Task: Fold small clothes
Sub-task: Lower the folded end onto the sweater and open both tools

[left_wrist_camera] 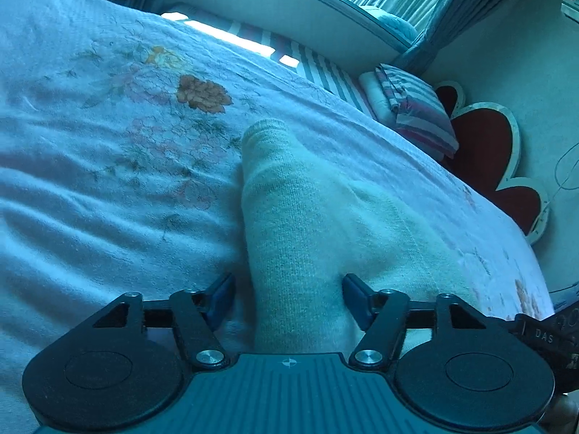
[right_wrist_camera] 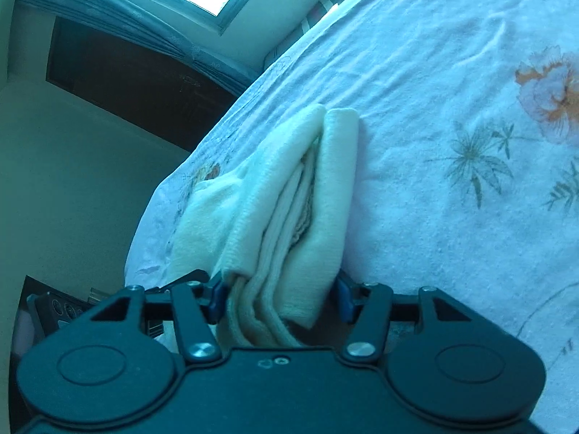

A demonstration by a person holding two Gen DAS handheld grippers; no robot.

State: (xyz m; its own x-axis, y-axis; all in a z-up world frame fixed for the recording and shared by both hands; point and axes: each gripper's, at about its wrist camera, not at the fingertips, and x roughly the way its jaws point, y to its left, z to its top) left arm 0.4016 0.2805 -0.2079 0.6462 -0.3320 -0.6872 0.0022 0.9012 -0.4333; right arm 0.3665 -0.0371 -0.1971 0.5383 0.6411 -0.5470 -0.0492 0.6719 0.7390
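Letting go of the folded cream knit garment on the bed

The cream knitted garment (left_wrist_camera: pixel 311 217) lies folded at the lower centre of both wrist views on the pale floral bedspread (left_wrist_camera: pixel 108 166); the left gripper (left_wrist_camera: pixel 287 298) stands spread, pads clear of the cloth; the right gripper (right_wrist_camera: pixel 278 298) is parted around the stacked layers, barely clear; I'd draw both straight back so the fold stays stacked.

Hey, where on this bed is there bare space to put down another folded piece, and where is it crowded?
Free: the flowered bedspread left of the cream garment, toward the orange flower. In the right wrist view that stretch lies right of the garment. Crowded: the bed edge beyond the garment, and the far corner by the striped pillows.
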